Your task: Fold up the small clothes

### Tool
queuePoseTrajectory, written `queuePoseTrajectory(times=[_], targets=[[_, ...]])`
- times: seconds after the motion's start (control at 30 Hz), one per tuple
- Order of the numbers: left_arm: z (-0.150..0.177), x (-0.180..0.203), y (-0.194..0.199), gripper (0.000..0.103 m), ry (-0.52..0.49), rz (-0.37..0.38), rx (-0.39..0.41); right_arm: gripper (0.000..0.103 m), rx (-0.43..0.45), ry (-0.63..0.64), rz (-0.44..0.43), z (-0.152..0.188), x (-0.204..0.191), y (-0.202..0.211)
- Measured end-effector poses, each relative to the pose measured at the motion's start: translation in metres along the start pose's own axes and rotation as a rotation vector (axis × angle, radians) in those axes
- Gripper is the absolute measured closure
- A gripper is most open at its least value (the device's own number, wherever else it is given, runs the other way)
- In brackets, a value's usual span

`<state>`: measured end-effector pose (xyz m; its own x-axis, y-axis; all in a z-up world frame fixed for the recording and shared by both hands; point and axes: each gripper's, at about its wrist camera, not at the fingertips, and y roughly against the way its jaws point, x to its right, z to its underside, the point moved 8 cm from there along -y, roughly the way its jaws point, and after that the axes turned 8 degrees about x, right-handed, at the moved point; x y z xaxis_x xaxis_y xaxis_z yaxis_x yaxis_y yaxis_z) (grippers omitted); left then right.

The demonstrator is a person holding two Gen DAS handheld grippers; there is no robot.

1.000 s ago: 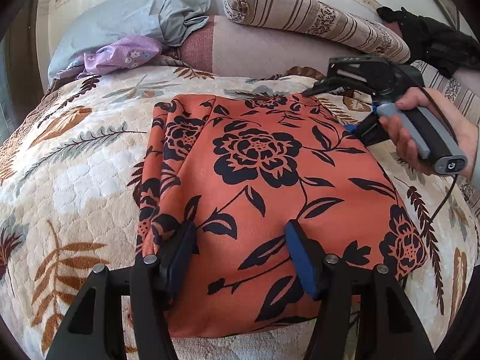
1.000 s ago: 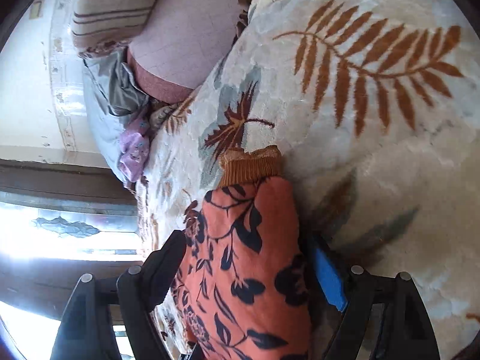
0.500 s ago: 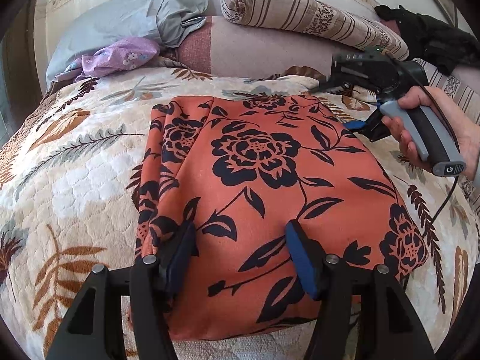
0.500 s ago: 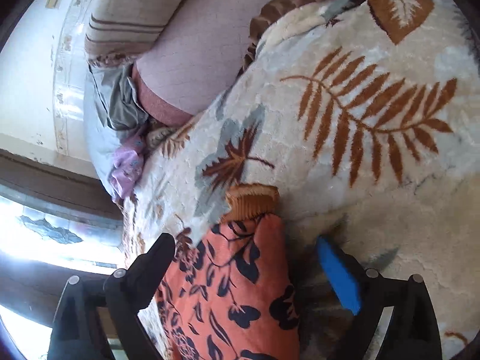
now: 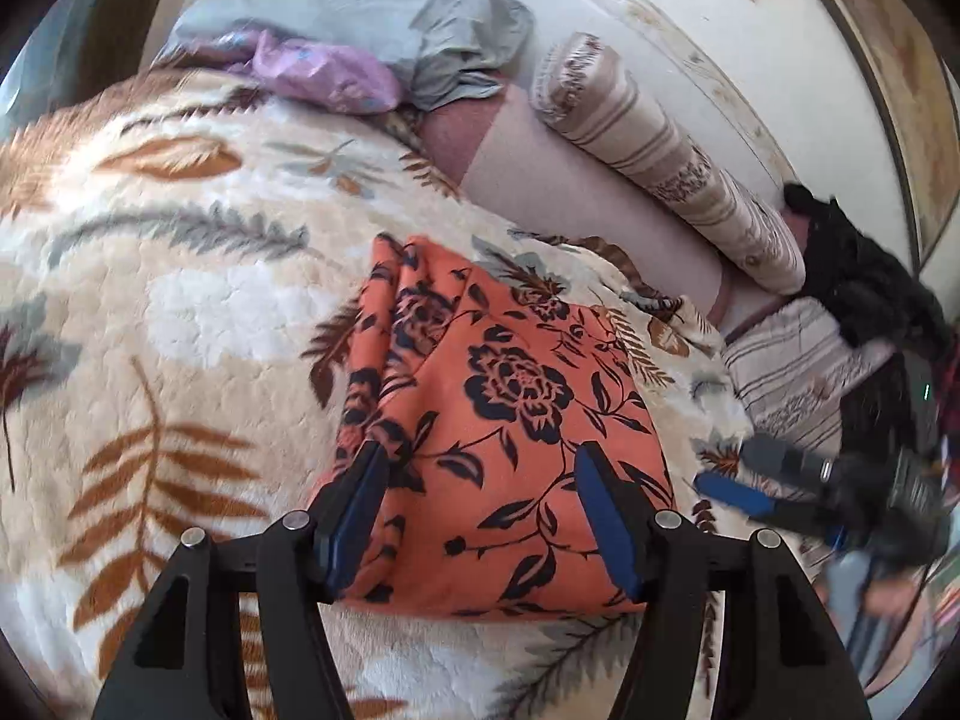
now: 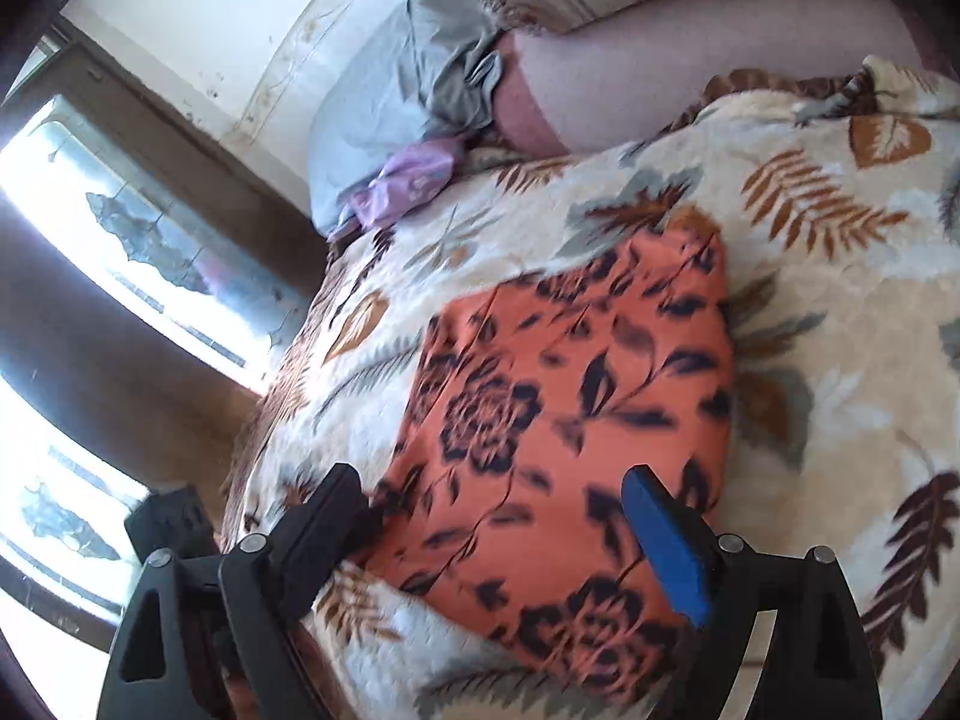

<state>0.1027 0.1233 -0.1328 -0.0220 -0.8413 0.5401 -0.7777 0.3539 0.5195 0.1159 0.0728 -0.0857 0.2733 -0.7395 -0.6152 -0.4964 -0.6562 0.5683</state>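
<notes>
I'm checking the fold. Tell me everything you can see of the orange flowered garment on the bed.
The orange garment is soft, thin-looking cloth printed with dark roses and leaves, with a ribbed brown cuff at its far corner. It lies folded into a rough rectangle, flat on the fleecy leaf-patterned blanket, its left edge rumpled. Neither gripper visibly grips it.

Black left tongs and right tongs, blue pads, silver screws, triangular cut-outs.
</notes>
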Motion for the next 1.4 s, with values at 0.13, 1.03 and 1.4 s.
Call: queuePoseTrajectory(times=[0.13,1.03,1.4], targets=[[0.032,-0.046,-0.01,0.096,0.146,-0.038,-0.189,0.012,-0.099,0.02,0.028,0.048,0.008,-0.028],[-0.106,-0.038,-0.126,0.05,-0.06,-0.23,-0.147,0.013,-0.018,-0.053,-0.069,0.056,0.025,-0.02],[-0.079,0.001,-0.037,0.022,-0.23,-0.313,-0.02,0.012,0.082,0.009,0.034,0.023,-0.004,0.003]])
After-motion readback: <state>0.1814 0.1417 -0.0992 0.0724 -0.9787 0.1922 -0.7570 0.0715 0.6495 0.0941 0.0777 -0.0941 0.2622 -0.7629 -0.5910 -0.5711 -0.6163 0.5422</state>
